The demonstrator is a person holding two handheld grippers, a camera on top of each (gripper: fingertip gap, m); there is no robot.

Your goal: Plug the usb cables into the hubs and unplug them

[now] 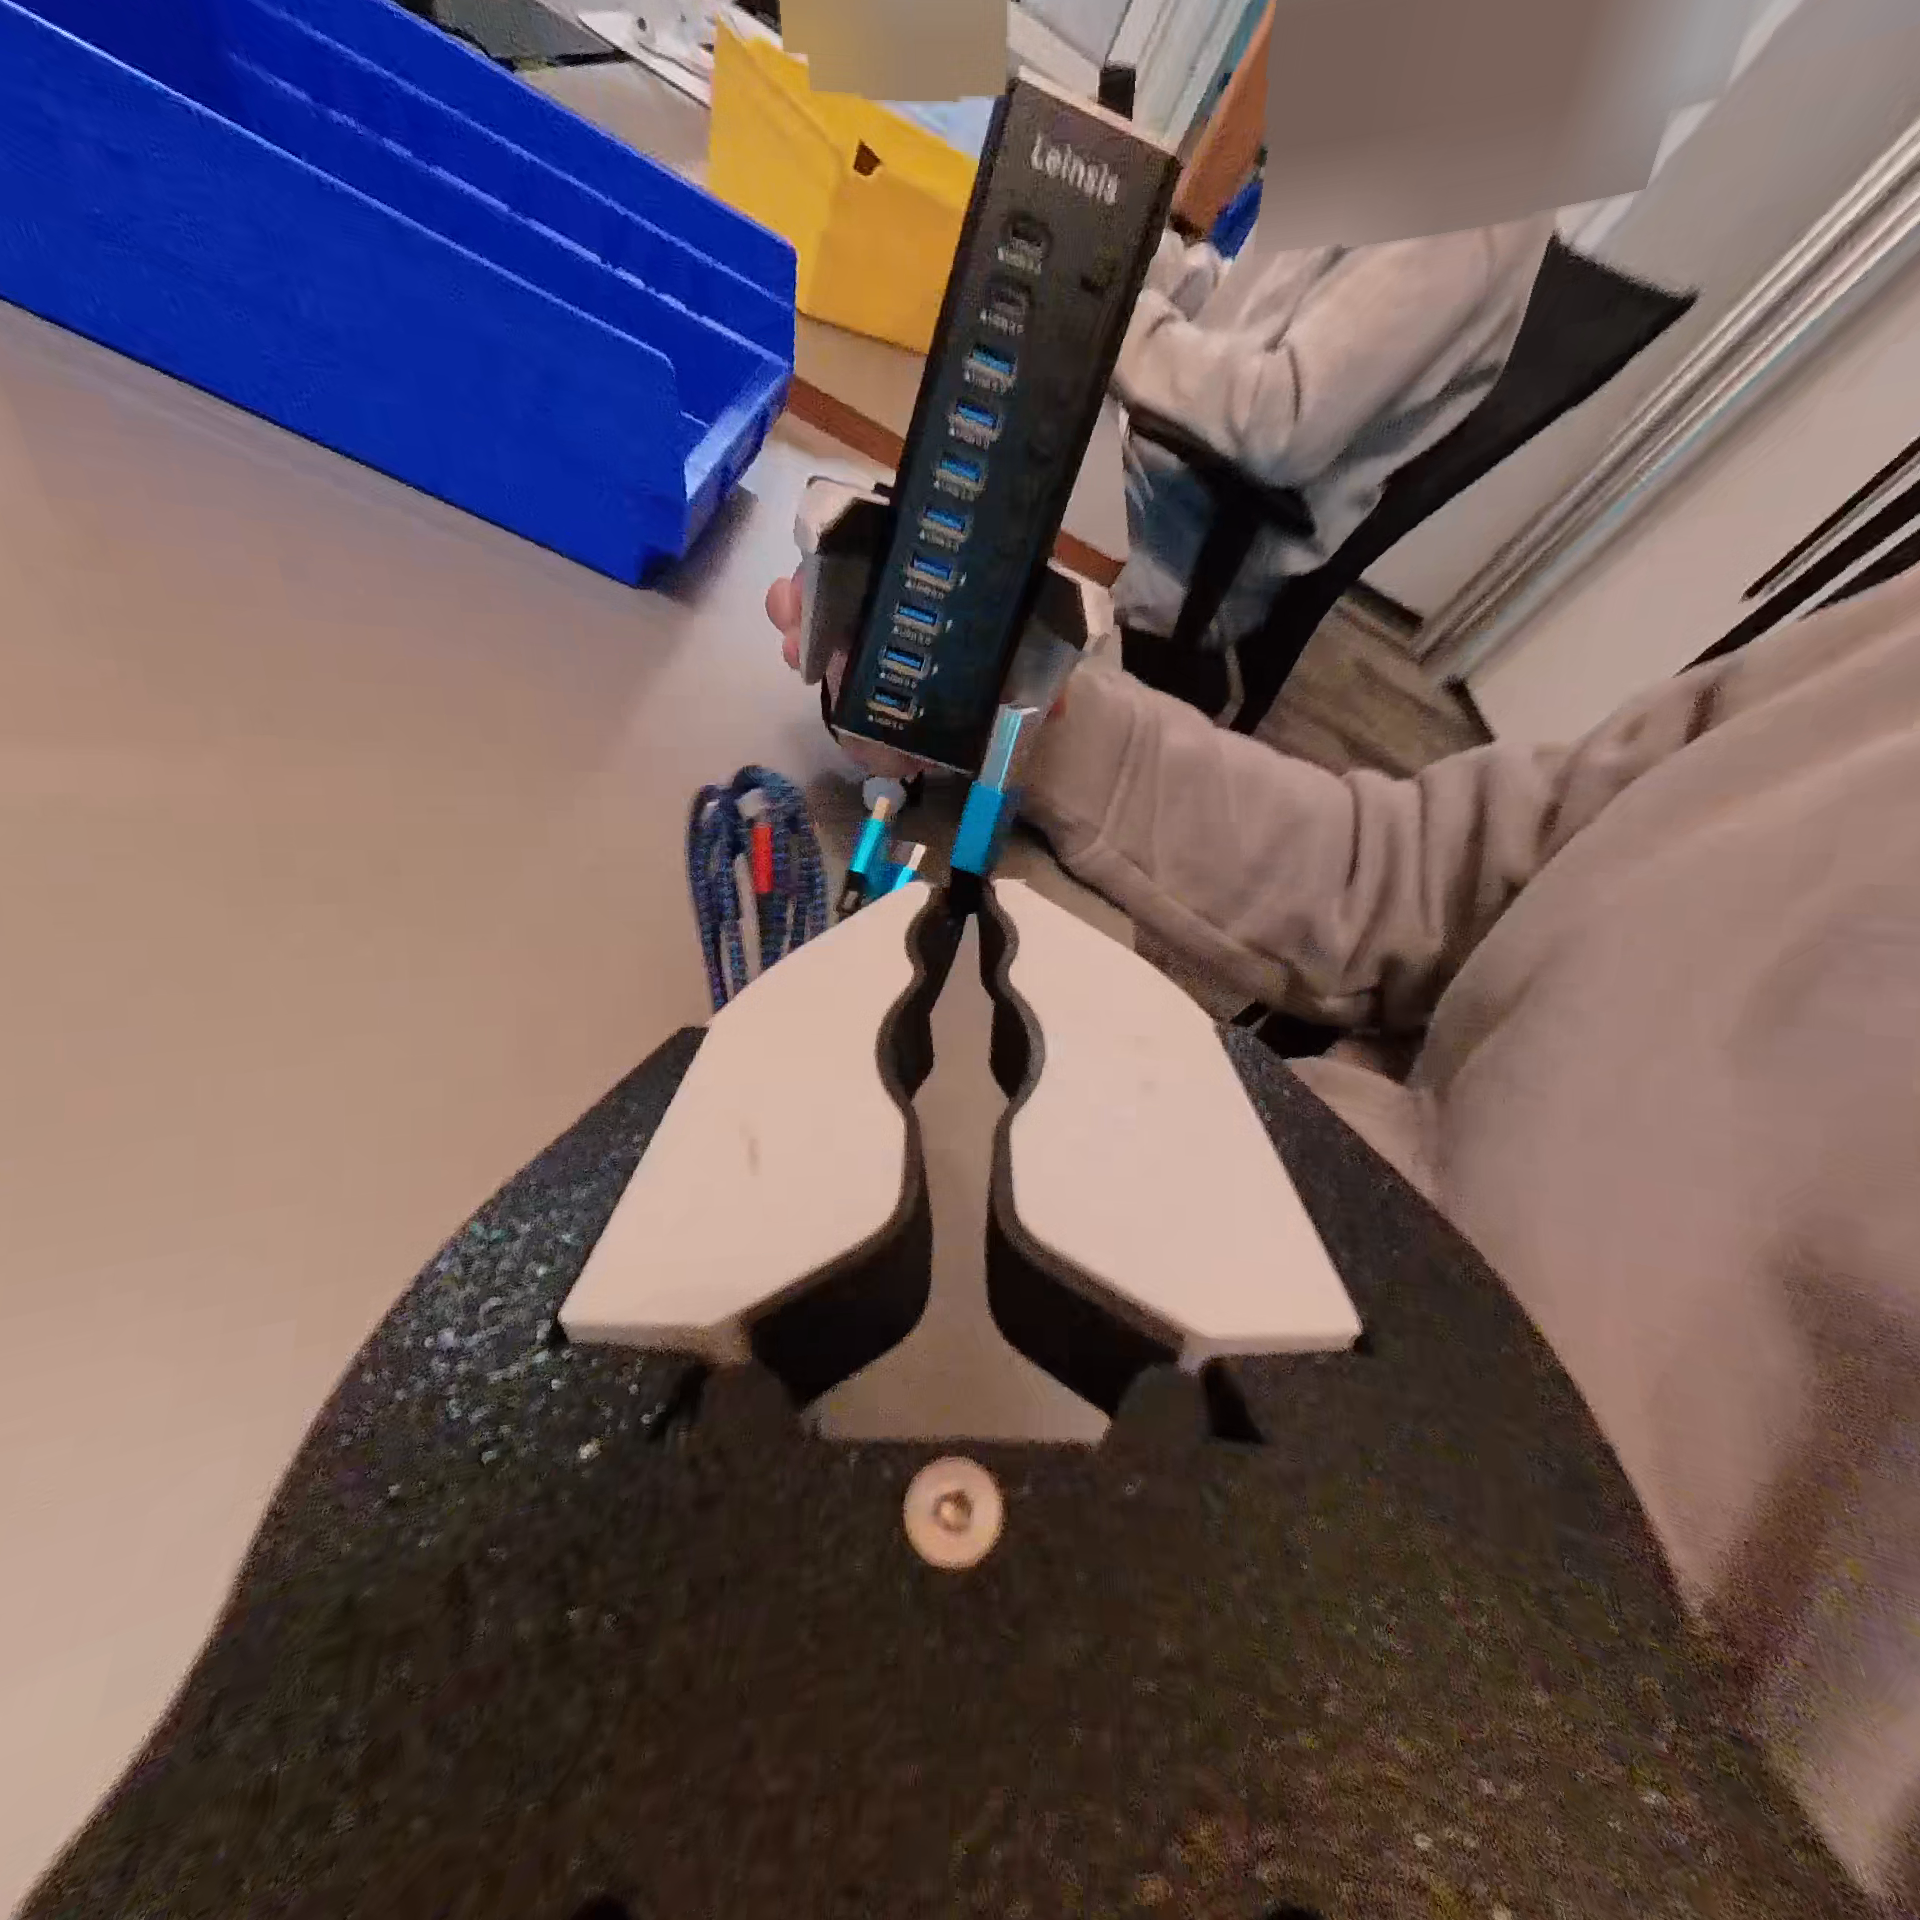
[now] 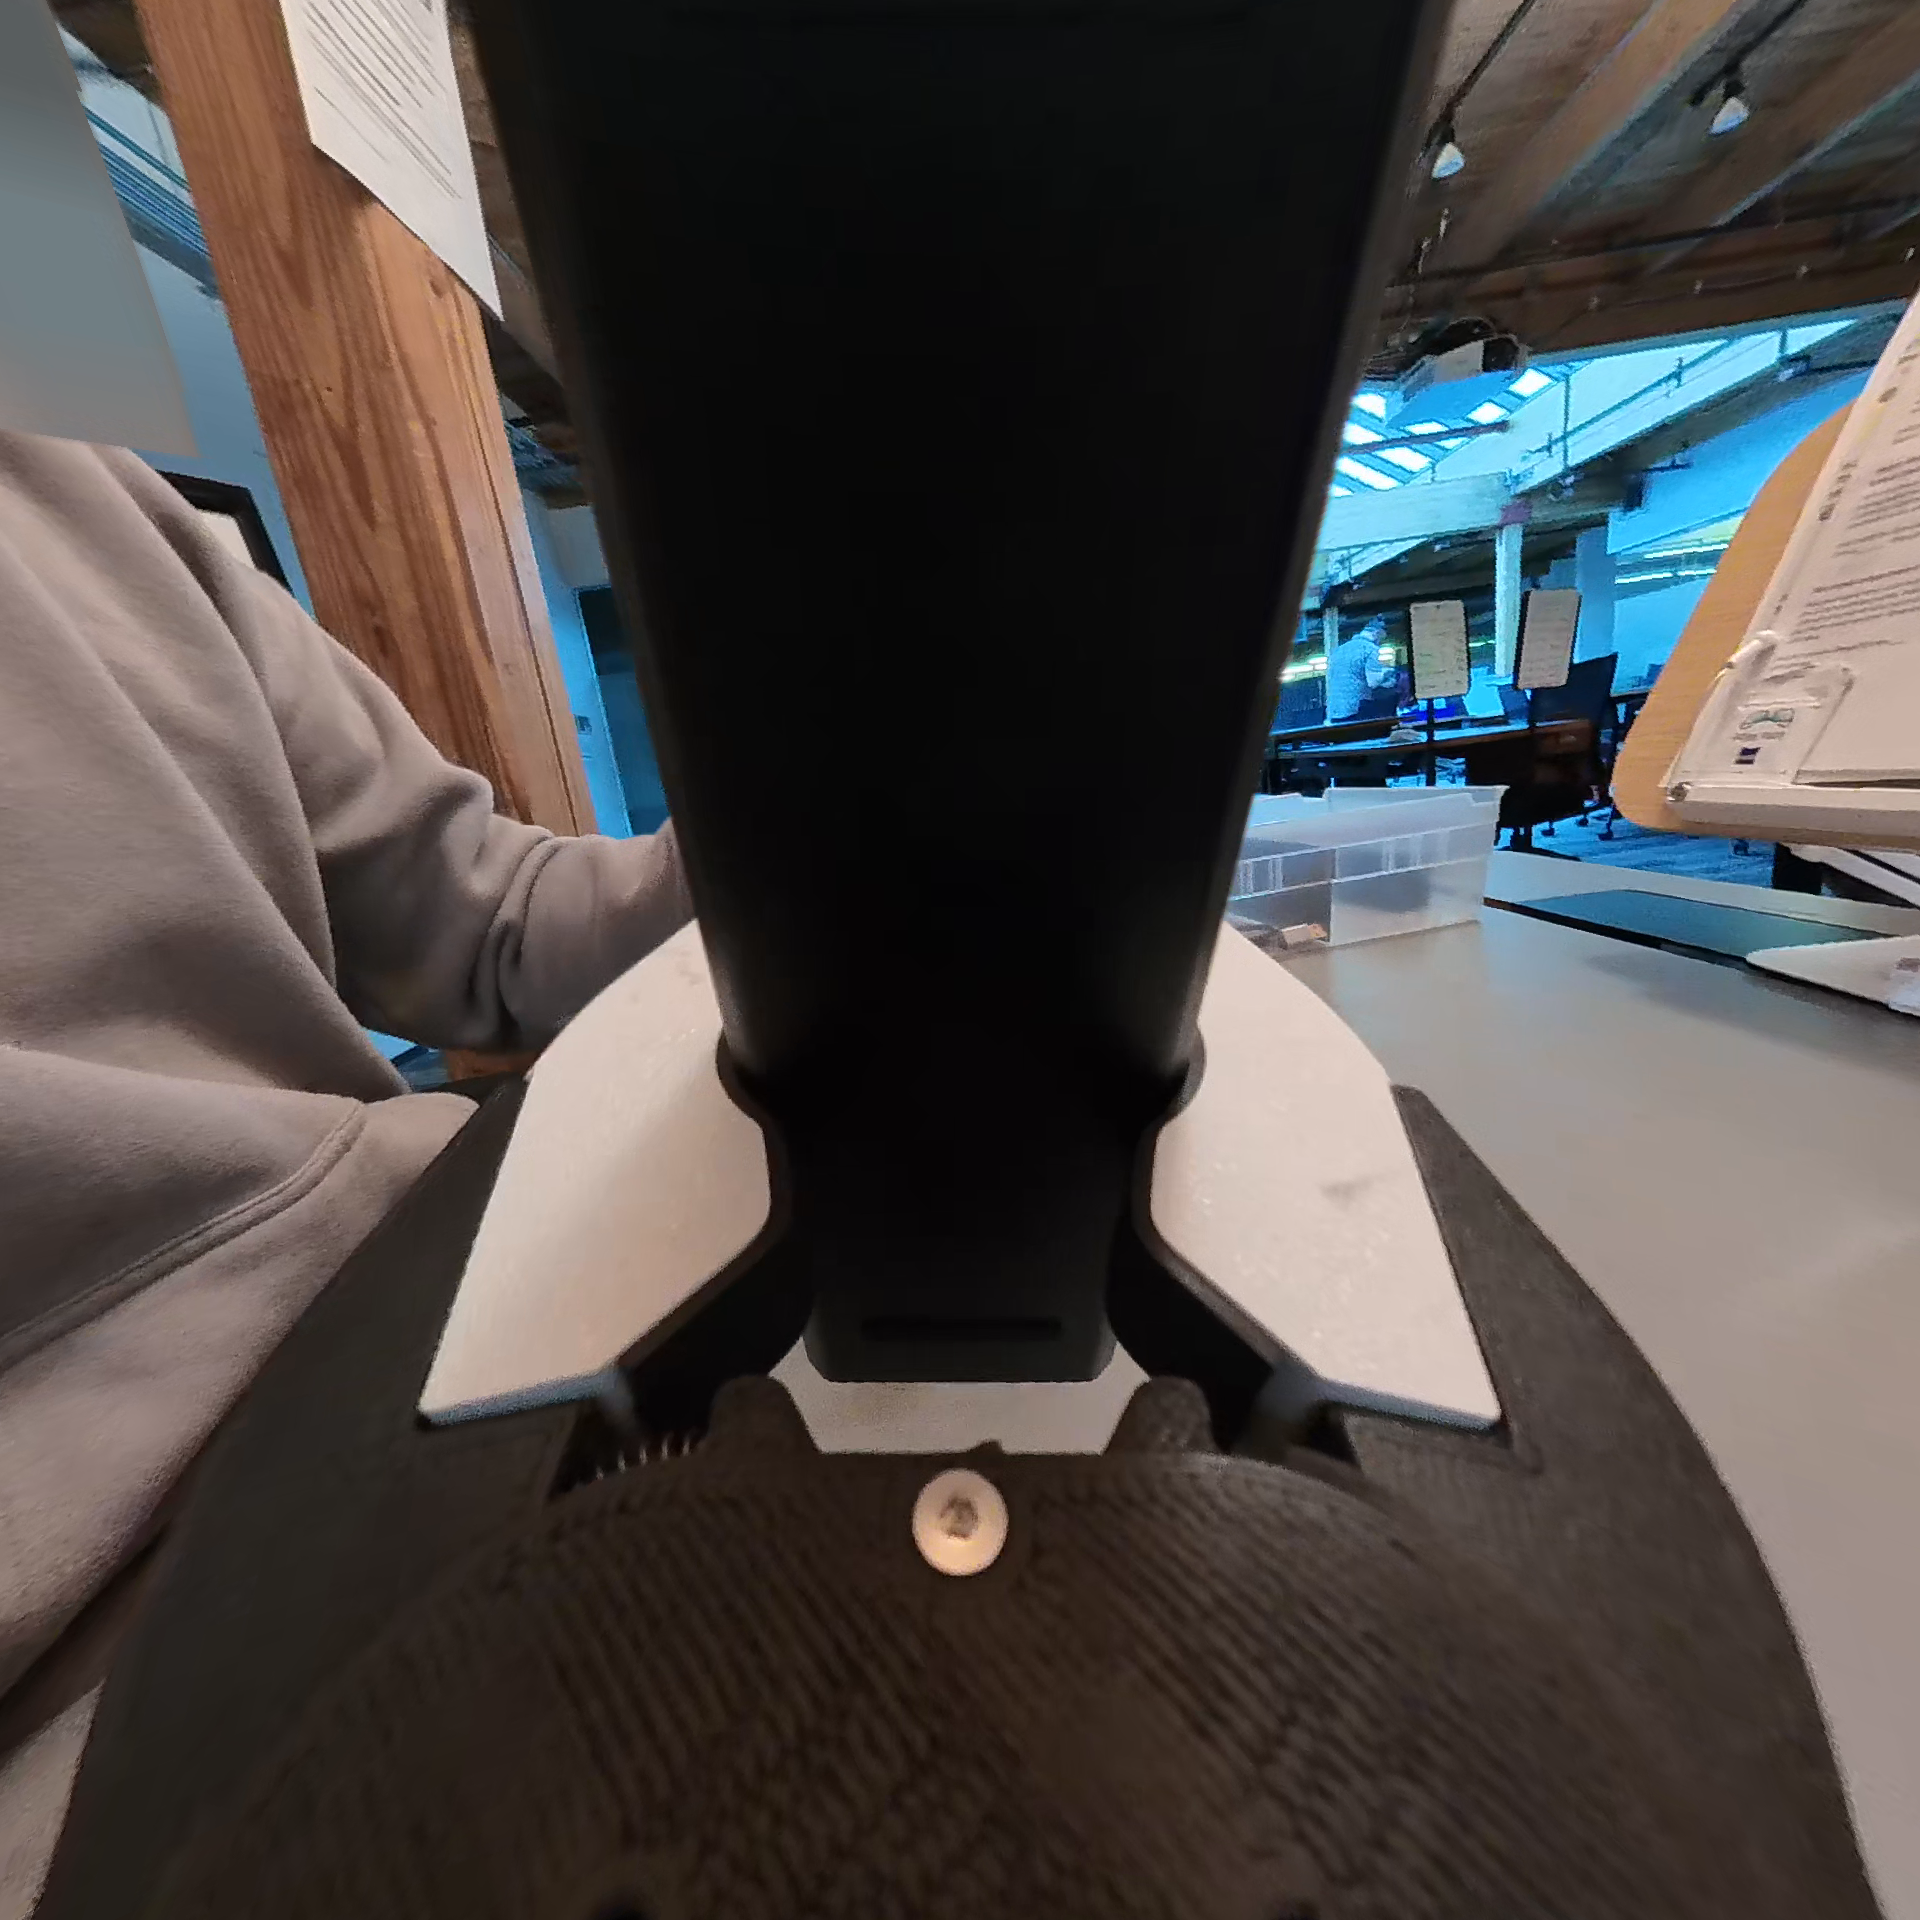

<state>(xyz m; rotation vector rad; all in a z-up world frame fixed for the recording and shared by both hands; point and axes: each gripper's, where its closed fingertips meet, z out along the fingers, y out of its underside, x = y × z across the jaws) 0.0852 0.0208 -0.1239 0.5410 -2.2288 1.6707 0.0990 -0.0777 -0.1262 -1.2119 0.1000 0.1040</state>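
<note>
In the left wrist view my left gripper (image 1: 961, 902) is shut on the black neck of a USB cable, just behind its blue plug (image 1: 977, 831). The plug's metal tip (image 1: 1008, 740) sits at the lower right corner of the black USB hub (image 1: 997, 436), outside any port. The hub stands upright, its row of blue ports facing me, with my right gripper (image 1: 831, 592) clamping its lower end. In the right wrist view the hub's dark back (image 2: 956, 623) fills the middle between the white fingers (image 2: 623, 1143). The rest of the blue braided cable (image 1: 758, 904) lies coiled on the table.
Blue bins (image 1: 416, 260) and a yellow box (image 1: 831, 208) stand at the back left of the beige table (image 1: 312, 831). A seated person in grey (image 1: 1299, 364) is behind the hub. A clear plastic container (image 2: 1361, 862) and a paper stand (image 2: 1818, 644) are on the right.
</note>
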